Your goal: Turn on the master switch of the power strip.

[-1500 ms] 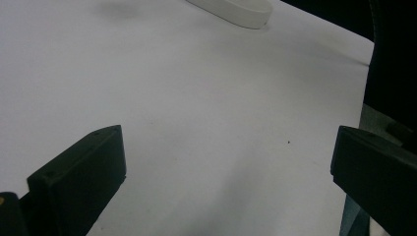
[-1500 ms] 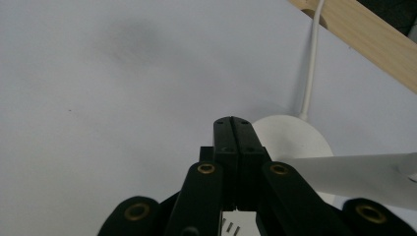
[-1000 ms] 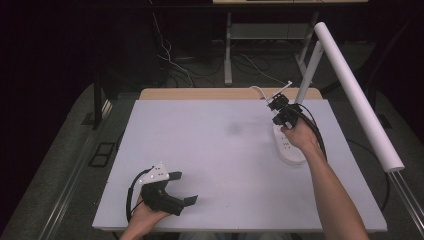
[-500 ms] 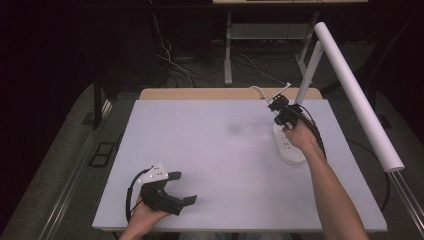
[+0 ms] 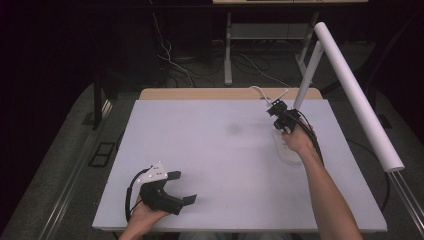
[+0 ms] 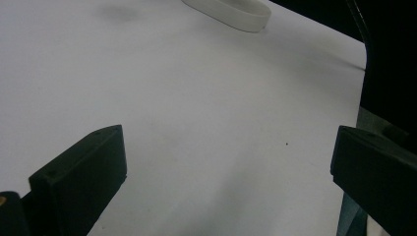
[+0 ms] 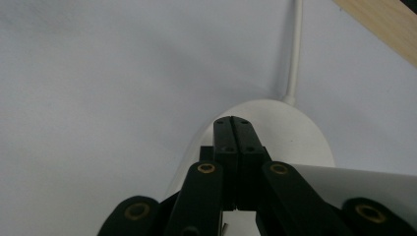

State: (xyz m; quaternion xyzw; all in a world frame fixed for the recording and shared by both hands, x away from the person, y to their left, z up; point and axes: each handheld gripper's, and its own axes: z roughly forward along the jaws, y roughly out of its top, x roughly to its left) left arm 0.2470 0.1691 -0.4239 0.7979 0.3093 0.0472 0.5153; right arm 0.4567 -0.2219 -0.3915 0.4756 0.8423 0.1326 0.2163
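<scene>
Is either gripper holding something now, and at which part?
The left gripper is open and holds nothing. The right gripper has its fingers pressed together above the white power strip; nothing shows between them.

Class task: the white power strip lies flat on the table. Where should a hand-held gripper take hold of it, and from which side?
Grip the power strip across its narrow width, coming down from above. It lies flat and long on the table, so its two long sides are likely the only faces the jaws can close on. Keep clear of the cord at its far end.

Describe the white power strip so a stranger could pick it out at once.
Start at the white table and go to its far right part, under the right gripper. The power strip lies flat there, a rounded white oblong whose white cord runs toward the wooden edge.
</scene>
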